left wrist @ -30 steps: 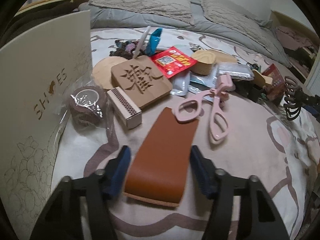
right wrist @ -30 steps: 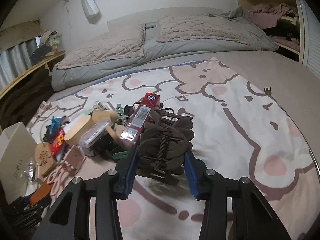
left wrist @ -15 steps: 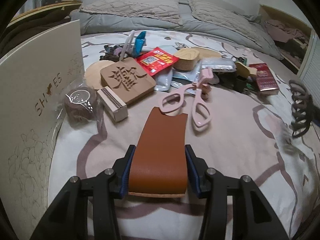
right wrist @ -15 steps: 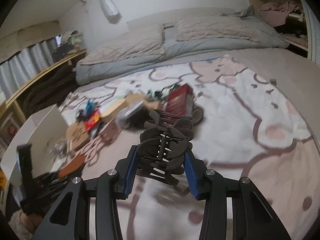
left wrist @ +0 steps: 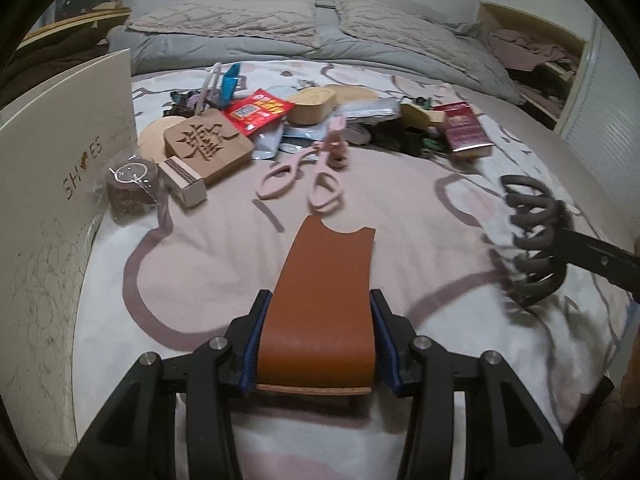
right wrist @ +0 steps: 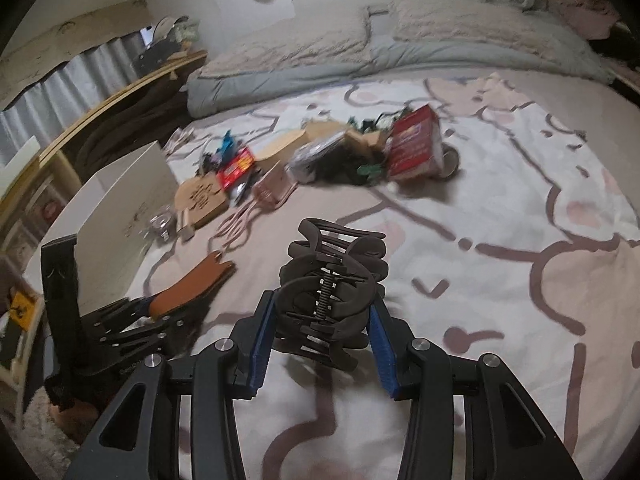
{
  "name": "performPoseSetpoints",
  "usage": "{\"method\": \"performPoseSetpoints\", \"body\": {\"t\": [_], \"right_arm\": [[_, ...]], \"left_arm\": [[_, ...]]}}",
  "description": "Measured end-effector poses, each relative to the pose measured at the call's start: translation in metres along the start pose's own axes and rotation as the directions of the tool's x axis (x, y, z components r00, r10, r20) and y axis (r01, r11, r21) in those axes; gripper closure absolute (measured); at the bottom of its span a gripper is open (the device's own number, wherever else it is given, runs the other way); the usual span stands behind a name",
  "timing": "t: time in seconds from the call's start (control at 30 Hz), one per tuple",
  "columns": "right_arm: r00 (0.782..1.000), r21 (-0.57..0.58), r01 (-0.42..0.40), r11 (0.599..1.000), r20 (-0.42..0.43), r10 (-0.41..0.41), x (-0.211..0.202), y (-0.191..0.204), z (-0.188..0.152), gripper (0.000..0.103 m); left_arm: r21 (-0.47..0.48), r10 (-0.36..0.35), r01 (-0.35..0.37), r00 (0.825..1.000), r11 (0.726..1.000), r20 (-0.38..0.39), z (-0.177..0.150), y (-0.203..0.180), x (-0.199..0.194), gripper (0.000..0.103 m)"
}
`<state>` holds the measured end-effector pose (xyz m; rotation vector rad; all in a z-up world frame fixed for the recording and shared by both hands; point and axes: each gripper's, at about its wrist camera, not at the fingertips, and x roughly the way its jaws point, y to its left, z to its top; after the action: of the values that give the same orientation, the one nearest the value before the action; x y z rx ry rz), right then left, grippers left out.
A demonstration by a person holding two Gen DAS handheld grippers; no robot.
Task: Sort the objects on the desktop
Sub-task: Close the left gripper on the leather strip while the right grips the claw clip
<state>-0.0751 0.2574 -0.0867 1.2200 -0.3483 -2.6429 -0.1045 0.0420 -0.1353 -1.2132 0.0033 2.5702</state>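
My left gripper [left wrist: 316, 340] is shut on a brown leather case [left wrist: 326, 300] and holds it above the bedspread. It also shows in the right wrist view [right wrist: 188, 292] at the left. My right gripper [right wrist: 320, 340] is shut on a dark brown hair claw clip [right wrist: 332, 288], lifted off the bed. The clip also shows in the left wrist view [left wrist: 532, 240] at the right. A pile of small objects lies farther up the bed: pink scissors [left wrist: 304, 176], a carved wooden tile [left wrist: 208, 146], a matchbox [left wrist: 182, 180], a red packet [left wrist: 256, 110] and a red box [left wrist: 466, 130].
A white shoe box [left wrist: 52, 184] stands at the left of the bed, also seen in the right wrist view [right wrist: 120, 208]. A wrapped brown roll [left wrist: 130, 190] lies beside it. Grey pillows [left wrist: 248, 28] lie at the head of the bed. A shelf [right wrist: 120, 92] runs along the left wall.
My left gripper closed on the leather case and pulled it back from the pile. My right gripper carried the claw clip back and to the left, away from the red box.
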Motion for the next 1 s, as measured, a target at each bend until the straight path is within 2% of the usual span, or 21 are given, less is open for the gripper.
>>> {"method": "performPoseSetpoints", "body": {"t": [0.2,0.47,0.53,0.63,0.87,1.0], "right_arm": [[0.999,-0.056,0.018,0.998,-0.049,-0.02,0.007,0.01,-0.001,0.058],[0.996,-0.05,0.08,0.996,-0.037,-0.082,0.026,0.016,-0.003,0.058],[0.994,-0.045,0.097,0.994,-0.043,-0.099,0.032,0.016,-0.005,0.043],[0.991,-0.051,0.127,0.991,-0.035,-0.128,0.037,0.018,-0.009,0.038],[0.993,0.017,0.103,0.995,-0.053,-0.102,0.049,0.012,-0.01,0.038],[0.996,0.046,0.085,0.995,-0.032,-0.084,0.05,0.009,-0.012,0.038]], "left_arm": [[0.021,-0.002,0.003,1.0,1.0,-0.001,-0.006,-0.006,-0.001,0.056],[0.034,0.005,-0.005,1.0,0.999,0.004,-0.006,-0.007,0.0,0.056],[0.04,0.01,-0.011,1.0,0.999,0.006,-0.007,-0.008,0.0,0.056],[0.043,0.015,-0.015,1.0,0.999,0.008,-0.007,-0.008,0.001,0.056],[0.043,0.014,-0.015,1.0,0.999,0.008,-0.007,-0.008,0.0,0.056],[0.043,0.014,-0.014,1.0,0.999,0.008,-0.007,-0.008,0.0,0.056]]}}
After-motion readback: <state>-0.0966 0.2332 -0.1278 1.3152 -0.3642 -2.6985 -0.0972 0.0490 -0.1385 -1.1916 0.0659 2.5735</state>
